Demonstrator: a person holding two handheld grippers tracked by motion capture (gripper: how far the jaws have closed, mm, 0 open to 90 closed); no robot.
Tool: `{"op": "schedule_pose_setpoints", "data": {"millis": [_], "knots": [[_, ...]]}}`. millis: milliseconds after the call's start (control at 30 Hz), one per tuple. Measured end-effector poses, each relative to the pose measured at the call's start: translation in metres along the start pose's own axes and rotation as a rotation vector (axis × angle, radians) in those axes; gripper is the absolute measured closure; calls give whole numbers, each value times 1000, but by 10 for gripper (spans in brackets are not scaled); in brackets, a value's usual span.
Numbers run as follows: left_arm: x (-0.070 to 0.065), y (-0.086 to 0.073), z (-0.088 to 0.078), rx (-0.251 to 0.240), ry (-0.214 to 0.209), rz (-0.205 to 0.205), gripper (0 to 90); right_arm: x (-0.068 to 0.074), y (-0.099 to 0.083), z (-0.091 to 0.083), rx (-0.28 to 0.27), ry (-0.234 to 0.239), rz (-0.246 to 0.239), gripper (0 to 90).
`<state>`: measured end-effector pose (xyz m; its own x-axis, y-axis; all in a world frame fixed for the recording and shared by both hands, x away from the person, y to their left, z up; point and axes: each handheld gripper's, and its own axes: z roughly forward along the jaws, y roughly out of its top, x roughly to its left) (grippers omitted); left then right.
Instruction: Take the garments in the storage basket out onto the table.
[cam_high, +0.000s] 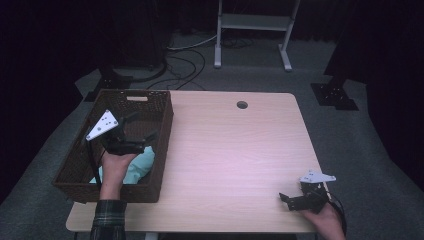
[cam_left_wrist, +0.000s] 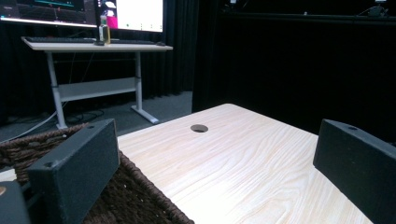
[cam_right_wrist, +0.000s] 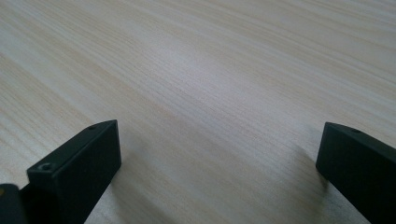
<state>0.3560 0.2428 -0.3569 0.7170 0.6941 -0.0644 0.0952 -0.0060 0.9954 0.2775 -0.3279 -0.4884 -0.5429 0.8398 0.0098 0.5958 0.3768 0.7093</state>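
A dark woven basket (cam_high: 75, 160) sits on the left of the light wooden table (cam_high: 230, 155). A teal cloth (cam_high: 142, 167) lies inside it near the front right corner. My left gripper (cam_high: 145, 127) hovers over the basket, above the cloth, open and empty. In the left gripper view the jaws (cam_left_wrist: 215, 163) stand wide apart over the basket's rim (cam_left_wrist: 140, 186), facing across the table. My right gripper (cam_high: 285, 200) rests low at the table's front right, open, pointing left. In the right gripper view the jaws (cam_right_wrist: 219, 163) frame bare tabletop (cam_right_wrist: 210, 84).
A round cable hole (cam_high: 242, 105) lies near the table's far edge. A white desk frame (cam_high: 252, 22) and cables (cam_high: 185, 65) are on the floor behind. Black stand bases (cam_high: 334, 95) sit at both far sides. A desk with monitors (cam_left_wrist: 93, 44) stands beyond.
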Motion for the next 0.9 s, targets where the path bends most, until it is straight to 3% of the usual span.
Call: {"op": "schedule_pose_setpoints", "data": {"millis": [900], "knots": [[16,-1,-18,-3,50,-10,0,0,0,0,-1,0,1,0]]}}
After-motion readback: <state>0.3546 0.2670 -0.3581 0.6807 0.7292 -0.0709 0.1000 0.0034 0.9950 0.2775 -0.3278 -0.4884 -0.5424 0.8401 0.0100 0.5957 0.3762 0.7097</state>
